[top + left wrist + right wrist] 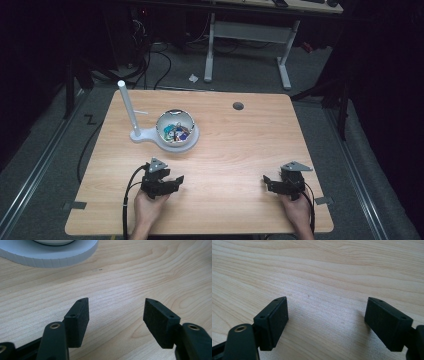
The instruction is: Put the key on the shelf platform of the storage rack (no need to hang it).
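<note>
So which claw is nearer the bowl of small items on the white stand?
Left. The left claw sits just in front of the bowl, a little to its left, while the right claw is well off to the bowl's right near the table's front edge.

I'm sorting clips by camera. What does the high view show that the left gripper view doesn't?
High view alone: the whole table, the bowl of small colourful items, the white upright post on the stand, both hands, the right gripper, floor and desk legs behind.

Left gripper view alone: a close look at the left gripper with its jaws apart, nothing between them.

Both: the wooden tabletop and the white stand base under the bowl.
</note>
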